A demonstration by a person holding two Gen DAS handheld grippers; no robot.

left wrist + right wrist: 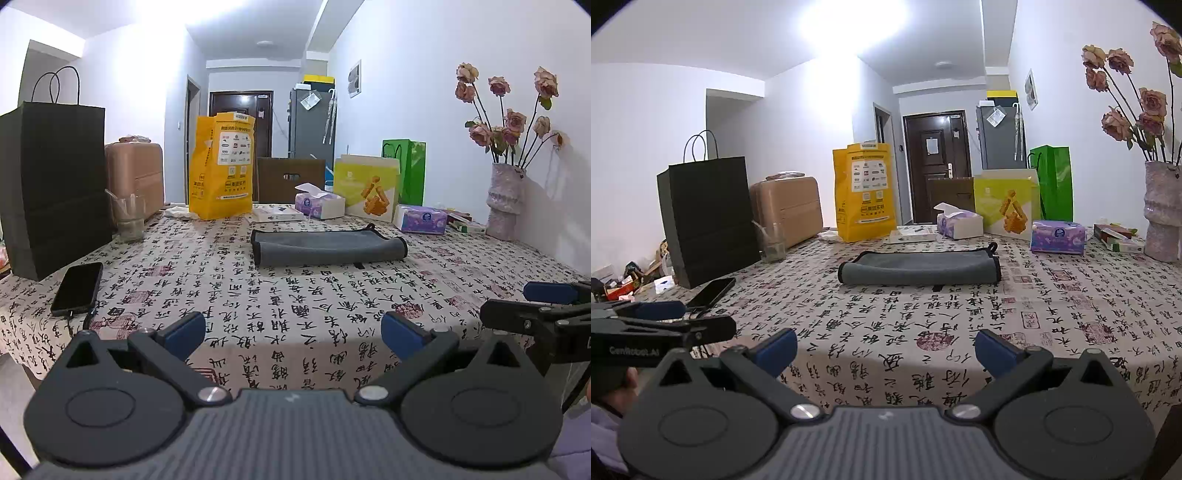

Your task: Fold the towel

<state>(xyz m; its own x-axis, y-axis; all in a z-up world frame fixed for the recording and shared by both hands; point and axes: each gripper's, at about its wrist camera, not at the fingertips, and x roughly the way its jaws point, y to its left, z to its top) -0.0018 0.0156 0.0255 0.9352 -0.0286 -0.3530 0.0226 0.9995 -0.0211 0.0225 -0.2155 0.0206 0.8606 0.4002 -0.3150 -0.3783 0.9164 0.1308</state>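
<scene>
A grey towel (327, 247) with a black hem lies folded into a long flat strip on the calligraphy-print tablecloth (295, 314), toward the far side; it also shows in the right wrist view (919, 268). My left gripper (293, 334) is open and empty, low over the table's near edge, well short of the towel. My right gripper (886, 350) is open and empty, also near the front edge. The right gripper shows at the right edge of the left wrist view (546, 306); the left gripper shows at the left edge of the right wrist view (665, 319).
A black phone (77, 288) and black paper bag (55, 184) are at the left, with a glass (129, 218). A yellow bag (221, 166), tissue packs (421, 218), boxes and a flower vase (506, 203) line the far side.
</scene>
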